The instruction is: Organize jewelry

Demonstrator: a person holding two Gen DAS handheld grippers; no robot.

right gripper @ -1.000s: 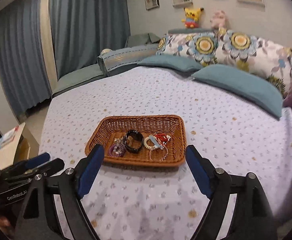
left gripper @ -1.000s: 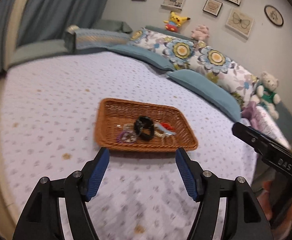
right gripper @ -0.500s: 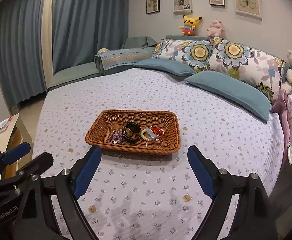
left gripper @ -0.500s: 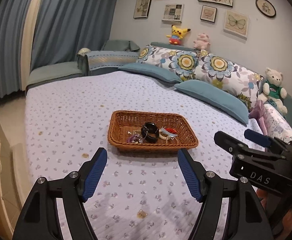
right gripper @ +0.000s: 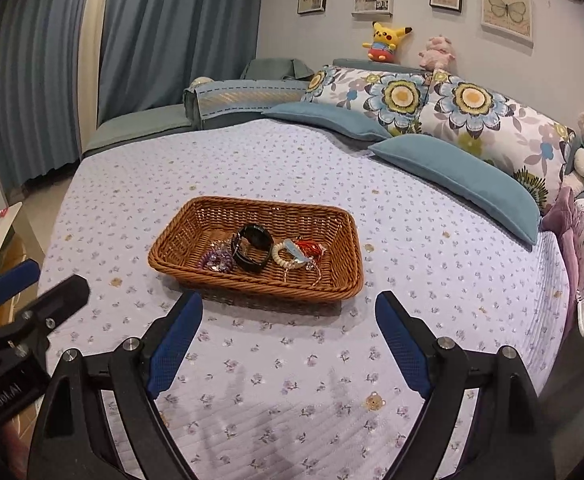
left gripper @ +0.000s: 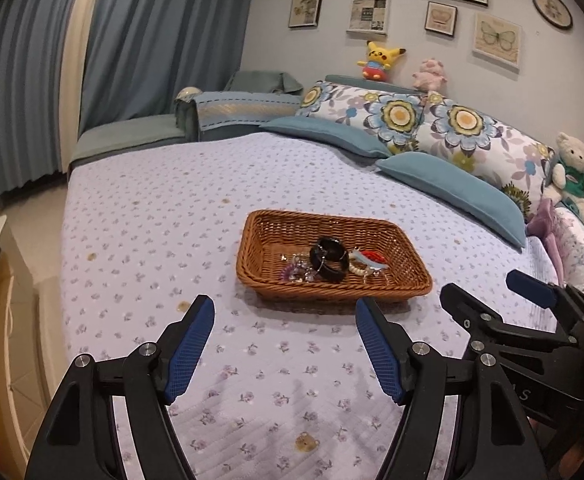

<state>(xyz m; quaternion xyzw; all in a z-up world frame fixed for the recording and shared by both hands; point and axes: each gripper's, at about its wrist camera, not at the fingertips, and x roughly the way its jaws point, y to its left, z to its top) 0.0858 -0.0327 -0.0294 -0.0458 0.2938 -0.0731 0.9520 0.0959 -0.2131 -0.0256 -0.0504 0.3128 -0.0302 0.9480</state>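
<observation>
Several tangled jewelry pieces overlap indistinctly in the basket.

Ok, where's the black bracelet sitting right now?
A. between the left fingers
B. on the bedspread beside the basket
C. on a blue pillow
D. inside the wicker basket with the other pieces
D: the black bracelet lies inside the wicker basket, between the purple beads and the cream bead bracelet.

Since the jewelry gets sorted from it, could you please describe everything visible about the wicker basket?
The wicker basket is a shallow, rectangular tray of brown woven cane with low, outward-sloping walls and a rolled rim. It sits flat on the flowered bedspread, beyond both open grippers, untouched by them. Jewelry lies clustered on its floor toward the near side; the far half is bare.
</observation>
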